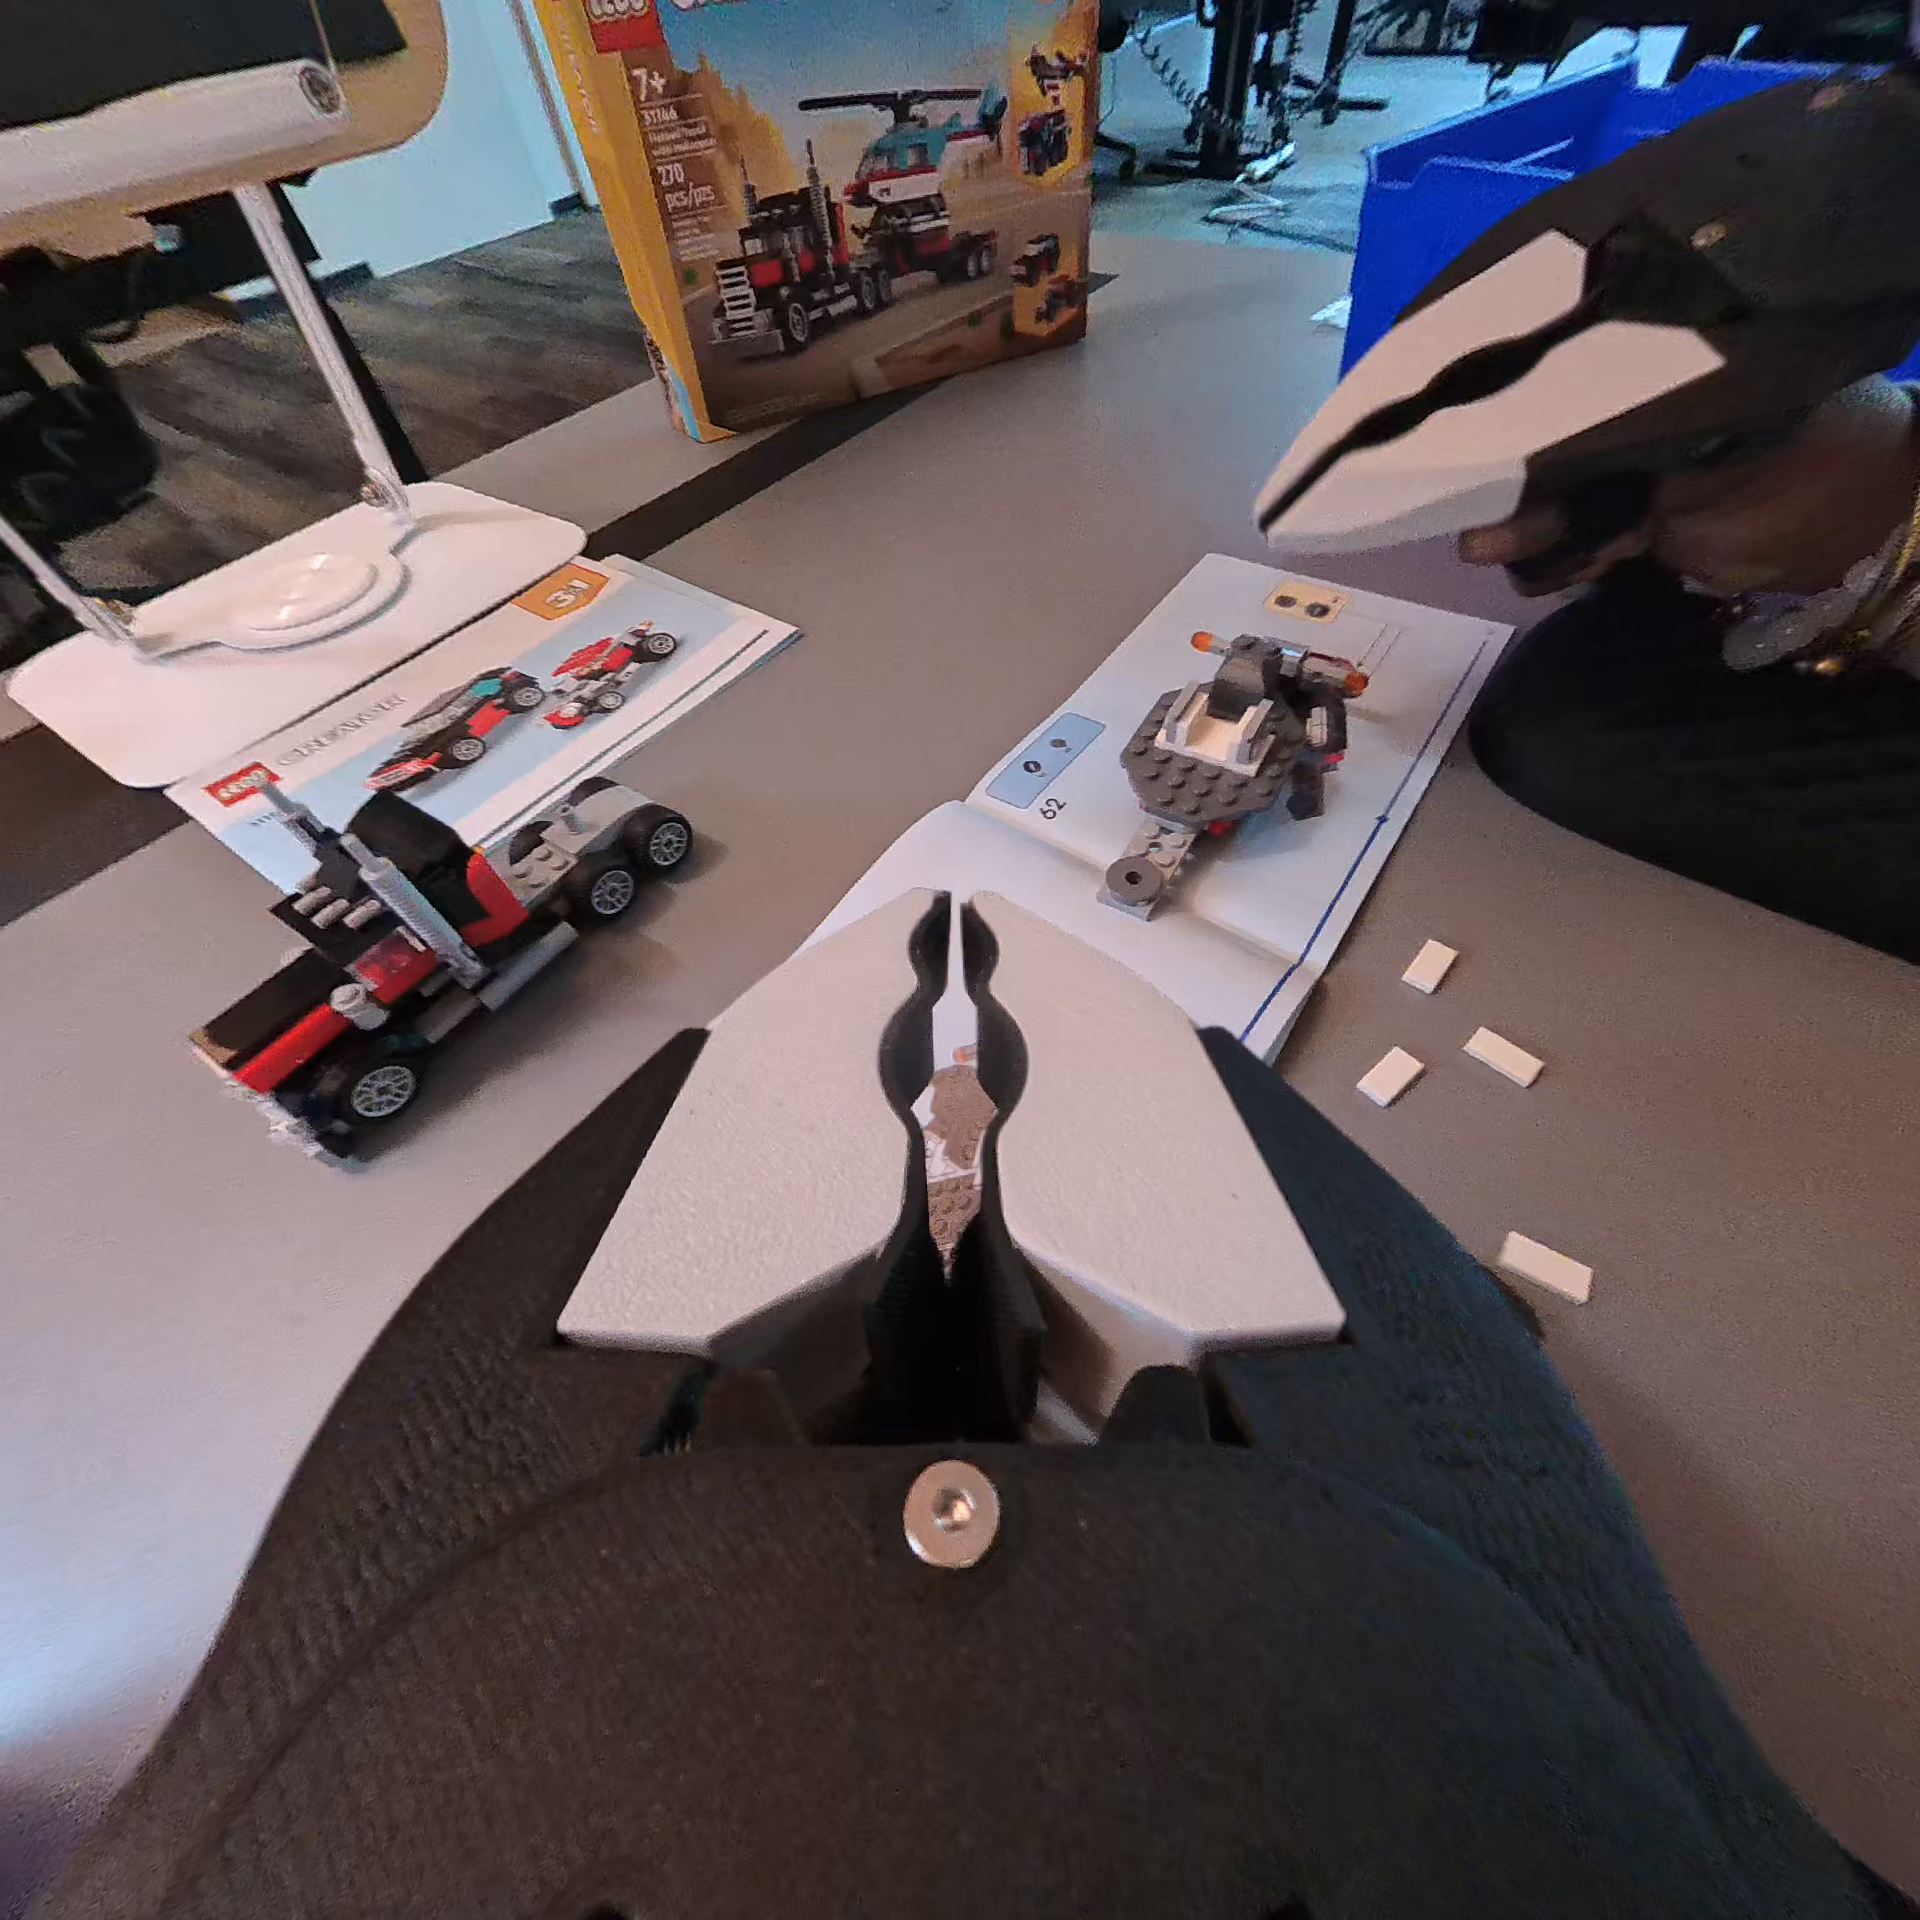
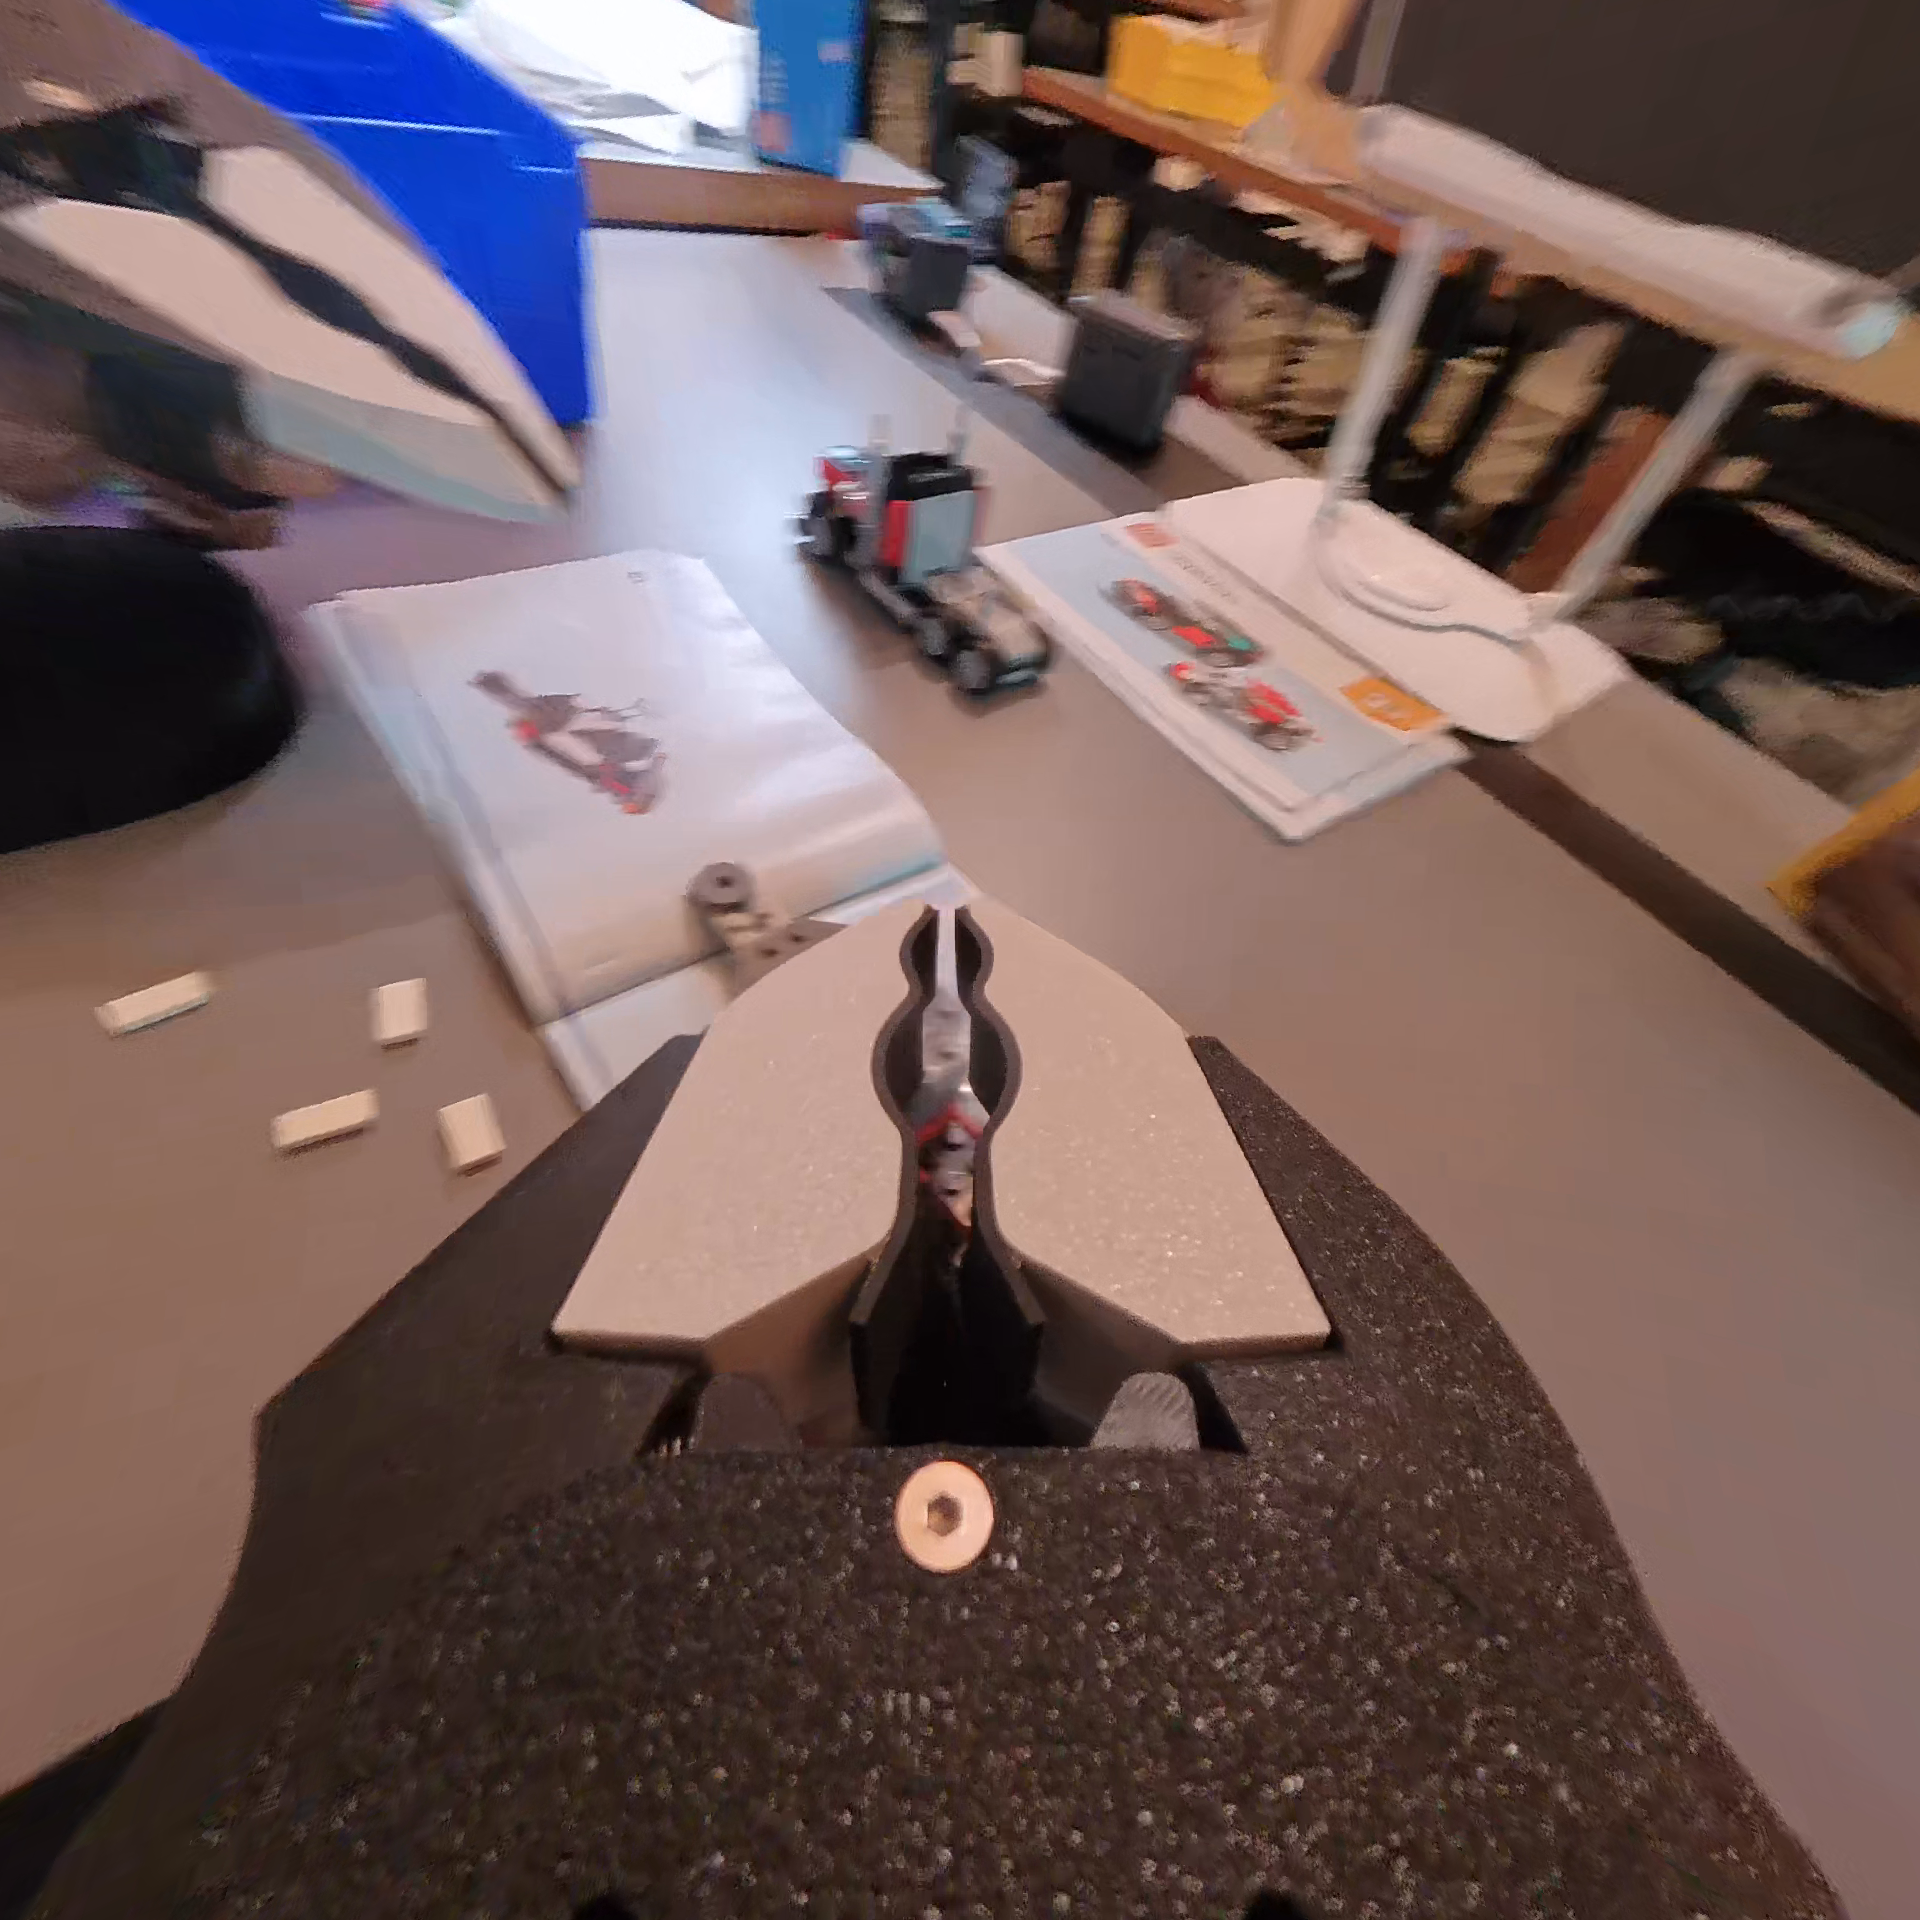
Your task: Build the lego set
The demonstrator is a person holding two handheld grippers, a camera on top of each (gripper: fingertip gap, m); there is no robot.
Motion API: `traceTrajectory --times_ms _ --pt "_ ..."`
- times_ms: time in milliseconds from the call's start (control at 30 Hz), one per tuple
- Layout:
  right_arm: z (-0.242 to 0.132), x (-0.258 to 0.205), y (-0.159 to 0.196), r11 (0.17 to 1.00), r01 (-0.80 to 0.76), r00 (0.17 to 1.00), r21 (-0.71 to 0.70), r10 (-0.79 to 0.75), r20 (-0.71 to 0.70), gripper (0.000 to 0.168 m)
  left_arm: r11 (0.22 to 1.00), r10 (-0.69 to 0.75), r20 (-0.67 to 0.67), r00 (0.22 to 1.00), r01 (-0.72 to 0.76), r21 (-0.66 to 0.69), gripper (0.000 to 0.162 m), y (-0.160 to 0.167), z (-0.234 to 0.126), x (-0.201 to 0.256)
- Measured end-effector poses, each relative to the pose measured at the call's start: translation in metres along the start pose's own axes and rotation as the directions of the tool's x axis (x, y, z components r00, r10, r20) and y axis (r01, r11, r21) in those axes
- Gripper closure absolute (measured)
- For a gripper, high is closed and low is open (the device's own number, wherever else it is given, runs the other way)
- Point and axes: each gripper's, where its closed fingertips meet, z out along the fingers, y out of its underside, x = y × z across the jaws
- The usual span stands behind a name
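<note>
- Two grippers over a grey table (image 1: 935,499). Left gripper (image 1: 956,914): jaws nearly together, only a thin slit at the tips, nothing between them; what shows through the slit is the open booklet's page below.
- Right gripper (image 2: 945,920): jaws drawn close. A small grey, red and black model piece shows in the slit, but I cannot tell whether it is clamped or simply lies beneath. In the left wrist view this gripper (image 1: 1273,514) hangs above the far edge of the booklet with its tips almost touching.
- Half-built grey model (image 1: 1216,758): sits on the right page of the open instruction booklet (image 1: 1247,935), round studded plate, white seat block, orange-tipped bar at the far end.
- Four white flat tiles (image 1: 1501,1055) loose on the table just beside the booklet, apart from one another.
- Finished red and black truck (image 1: 436,935) stands on the table, its rear wheels by a second, closed booklet (image 1: 582,665).
- White stand base (image 1: 260,623) overlaps that booklet's corner.
- Set box (image 1: 831,208) upright at the back; blue bin (image 1: 1455,229) near it.
</note>
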Motion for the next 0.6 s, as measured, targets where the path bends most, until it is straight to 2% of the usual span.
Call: traceTrajectory --times_ms 33,167,233,367,600 --pt "0.0 -0.012 -0.001 1.0 0.0 0.996 -0.011 0.001 0.095 0.164 1.0 -0.025 -0.012 1.0 0.025 0.01 0.159 0.0 0.0 0.0" --pt "-0.013 -0.068 0.003 0.994 0.008 0.9 -0.109 0.041 0.434 0.157 0.983 -0.165 0.116 0.98 0.153 0.102 0.146 -0.006 -0.013 -0.027" --pt "-0.015 -0.089 0.018 0.976 0.046 0.85 -0.212 0.073 0.522 0.157 0.961 -0.253 0.182 0.95 0.224 0.165 0.144 -0.007 -0.024 -0.043" --pt "-0.007 -0.099 0.05 0.917 0.17 0.835 -0.361 0.06 0.547 0.156 0.915 -0.343 0.227 0.912 0.269 0.299 0.143 -0.016 -0.042 -0.061" --pt "-0.002 -0.109 0.057 0.908 0.211 0.807 -0.362 0.048 0.589 0.152 0.9 -0.366 0.225 0.903 0.281 0.333 0.143 -0.013 -0.046 -0.067"
